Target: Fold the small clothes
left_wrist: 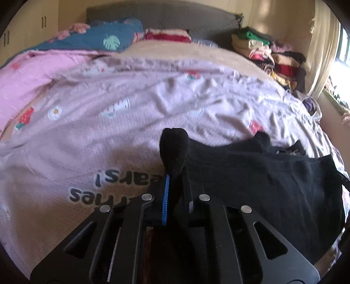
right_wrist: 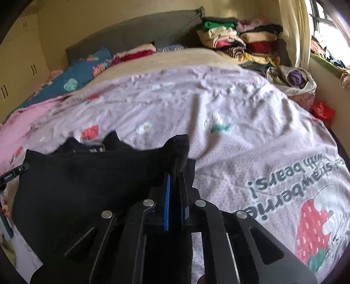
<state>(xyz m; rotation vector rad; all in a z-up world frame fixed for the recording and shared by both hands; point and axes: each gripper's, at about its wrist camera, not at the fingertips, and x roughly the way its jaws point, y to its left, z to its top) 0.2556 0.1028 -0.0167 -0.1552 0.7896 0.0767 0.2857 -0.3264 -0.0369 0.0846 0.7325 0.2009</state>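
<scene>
A small black garment [left_wrist: 262, 174] lies spread over the near part of a bed, on a pink strawberry-print blanket [left_wrist: 109, 122]. My left gripper [left_wrist: 174, 172] is shut on the garment's left corner, which bunches up above the blue-padded fingers [left_wrist: 166, 196]. In the right wrist view the same black garment [right_wrist: 87, 185] stretches to the left. My right gripper [right_wrist: 175, 174] is shut on its right corner, and black cloth stands up between the fingers [right_wrist: 167, 201]. The left gripper's tip [right_wrist: 15, 172] shows at the garment's far left edge.
Stacks of folded clothes [right_wrist: 240, 41] sit at the bed's far right by a curtain [left_wrist: 321, 48]. A blue leaf-print quilt [left_wrist: 98, 39] and a pink quilt [left_wrist: 32, 72] lie at the far left. A grey headboard [left_wrist: 164, 17] stands behind. A red bag [right_wrist: 322, 111] sits by the bed's right edge.
</scene>
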